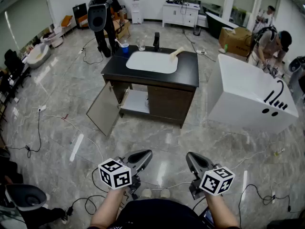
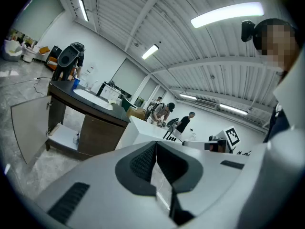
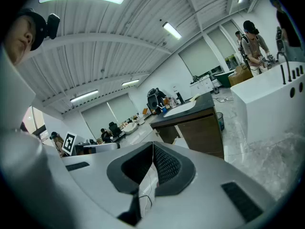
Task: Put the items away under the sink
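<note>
A dark sink cabinet (image 1: 164, 99) with a black top and a white basin (image 1: 151, 61) stands several steps ahead on the floor. On its top are a blue cup (image 1: 125, 47), a clear glass (image 1: 141, 45), a black faucet (image 1: 156, 41) and a cream-coloured item (image 1: 177, 52). The left cabinet door (image 1: 102, 109) hangs open, showing a white shelf (image 1: 135, 101) with a small white thing on it. My left gripper (image 1: 147, 153) and right gripper (image 1: 190, 156) are held low and close to my body, far from the cabinet. Both are shut and hold nothing, with jaws touching in the left gripper view (image 2: 156, 144) and right gripper view (image 3: 153, 144).
A white bathtub (image 1: 248, 97) stands right of the cabinet, and a person (image 1: 271, 44) bends over behind it. Another person (image 1: 102, 18) with gear stands behind the sink. Cables (image 1: 57, 123) trail over the marble floor. A cardboard box (image 1: 236, 39) and a white sideboard (image 1: 181, 14) stand at the back.
</note>
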